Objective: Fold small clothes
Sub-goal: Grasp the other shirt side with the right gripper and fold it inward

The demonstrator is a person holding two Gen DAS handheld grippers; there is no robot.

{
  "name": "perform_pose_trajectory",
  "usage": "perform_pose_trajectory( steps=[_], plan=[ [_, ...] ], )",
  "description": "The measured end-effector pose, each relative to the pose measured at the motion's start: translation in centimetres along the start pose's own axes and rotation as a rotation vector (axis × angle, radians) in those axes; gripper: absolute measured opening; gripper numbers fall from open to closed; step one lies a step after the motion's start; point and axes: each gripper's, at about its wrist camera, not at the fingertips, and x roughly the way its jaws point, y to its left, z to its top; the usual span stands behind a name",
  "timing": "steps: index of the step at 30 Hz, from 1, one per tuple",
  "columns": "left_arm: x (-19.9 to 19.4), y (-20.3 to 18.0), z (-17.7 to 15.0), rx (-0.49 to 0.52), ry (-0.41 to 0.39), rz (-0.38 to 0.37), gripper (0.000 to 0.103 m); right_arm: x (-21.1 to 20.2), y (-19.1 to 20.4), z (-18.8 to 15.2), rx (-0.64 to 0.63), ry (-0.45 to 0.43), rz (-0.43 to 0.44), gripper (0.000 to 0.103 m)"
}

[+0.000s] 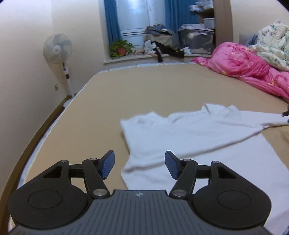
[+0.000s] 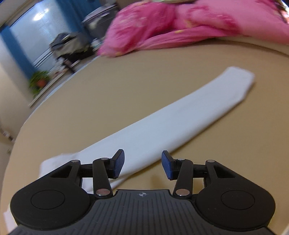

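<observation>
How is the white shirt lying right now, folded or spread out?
Mostly spread: the white shirt lies flat on the bed, one sleeve stretched out, the other side's edge seemingly turned in.

Tan bed filling the room. Pink quilt lying bunched at its far right. Fan standing by the cream wall. Blue curtains framing a window; plant sitting on the sill.

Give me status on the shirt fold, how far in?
Done: the white long-sleeved shirt lies spread on the tan bed sheet, one sleeve folded across its body. In hand: nothing; left tongs and right tongs are open, empty. Left: the other sleeve lies stretched straight out; body folds remain.
</observation>
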Motion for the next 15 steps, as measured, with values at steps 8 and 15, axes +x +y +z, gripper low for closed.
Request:
perform_pose_trajectory(
  steps=[8,15],
  plan=[
    [3.1,-3.0,1.1,0.058,0.029,0.064,0.066,3.2,-13.6,2.3,0.161,-0.09,-0.115,0.048],
    [6.7,-3.0,1.0,0.059,0.077,0.09,0.066,6.2,-17.3,1.8,0.319,-0.17,-0.046,0.048]
  ],
)
